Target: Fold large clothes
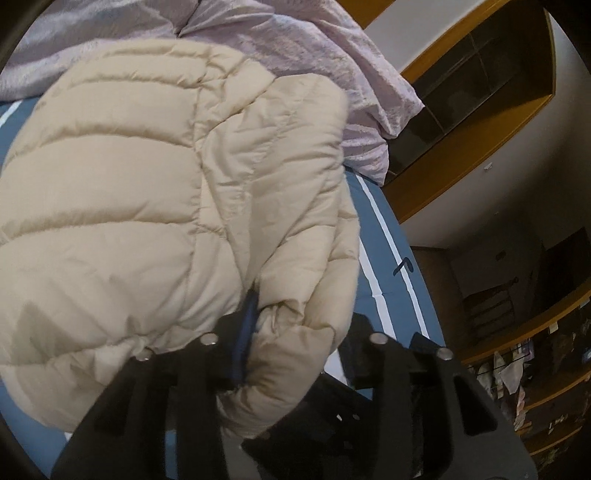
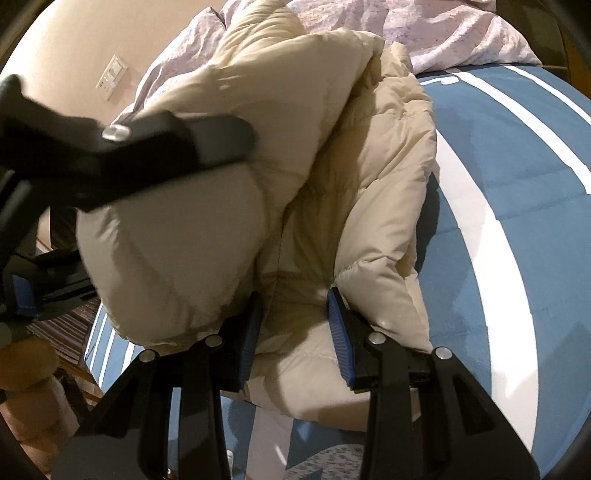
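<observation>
A beige quilted puffer jacket [image 1: 147,184] lies bunched on a blue bed cover with white stripes [image 1: 388,280]. My left gripper [image 1: 291,343] is shut on a thick fold of the jacket's edge; one blue pad [image 1: 245,332] shows, the other finger is hidden under the fabric. In the right wrist view the jacket [image 2: 351,177] is doubled over itself. My right gripper [image 2: 295,332] has its jaws apart around a flat part of the jacket, pads [image 2: 341,332] beside the fabric. The left gripper [image 2: 122,155] crosses the upper left of that view, holding the raised fold.
A crumpled pale lilac blanket [image 1: 332,66] lies at the bed's far end, also in the right wrist view [image 2: 424,33]. Wooden shelves [image 1: 480,110] stand past the bed's right edge. A wall switch [image 2: 112,77] and a striped rug [image 2: 70,325] are at the left.
</observation>
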Tool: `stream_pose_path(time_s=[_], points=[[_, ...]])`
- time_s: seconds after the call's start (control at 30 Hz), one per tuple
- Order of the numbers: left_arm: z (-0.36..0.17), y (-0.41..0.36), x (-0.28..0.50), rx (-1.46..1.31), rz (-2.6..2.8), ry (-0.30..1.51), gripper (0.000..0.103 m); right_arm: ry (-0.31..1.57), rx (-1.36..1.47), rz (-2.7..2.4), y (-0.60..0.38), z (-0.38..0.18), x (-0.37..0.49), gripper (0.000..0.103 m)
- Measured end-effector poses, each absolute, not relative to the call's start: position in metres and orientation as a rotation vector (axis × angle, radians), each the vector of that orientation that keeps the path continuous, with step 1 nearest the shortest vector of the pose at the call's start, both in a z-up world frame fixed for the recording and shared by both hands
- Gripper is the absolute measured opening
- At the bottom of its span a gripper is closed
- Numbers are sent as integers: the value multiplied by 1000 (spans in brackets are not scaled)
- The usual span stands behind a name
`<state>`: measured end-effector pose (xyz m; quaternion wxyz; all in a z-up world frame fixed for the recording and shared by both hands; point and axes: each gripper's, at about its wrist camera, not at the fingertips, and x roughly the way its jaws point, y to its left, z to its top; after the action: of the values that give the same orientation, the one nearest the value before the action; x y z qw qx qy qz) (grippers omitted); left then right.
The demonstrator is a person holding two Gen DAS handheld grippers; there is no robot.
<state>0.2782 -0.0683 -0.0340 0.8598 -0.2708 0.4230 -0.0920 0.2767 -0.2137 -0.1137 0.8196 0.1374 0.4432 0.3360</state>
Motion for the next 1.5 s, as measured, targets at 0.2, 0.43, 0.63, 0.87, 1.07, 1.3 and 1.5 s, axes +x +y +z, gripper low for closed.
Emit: stream_pose_path(time_s=[0.2, 0.43, 0.63, 0.87, 1.07, 1.3, 1.5], points=[[-16, -59, 265, -526, -166, 845, 54, 945, 285, 692, -209, -114, 272, 38], [0, -31, 239, -500, -123, 796, 57, 947, 285, 669, -207, -113, 266, 38], [8, -8, 220, -512, -101, 765, 58, 946, 281, 655, -207, -113, 264, 38], [26, 20, 201, -490, -26, 702, 59, 946, 277, 645, -200, -113, 261, 38], [19, 50, 203, -474, 90, 702, 60, 952, 278, 641, -202, -110, 261, 38], [-16, 76, 225, -487, 187, 775, 60, 946, 257, 649, -202, -108, 262, 38], [-41, 78, 239, -524, 161, 803, 62, 939, 248, 654, -199, -109, 264, 38]])
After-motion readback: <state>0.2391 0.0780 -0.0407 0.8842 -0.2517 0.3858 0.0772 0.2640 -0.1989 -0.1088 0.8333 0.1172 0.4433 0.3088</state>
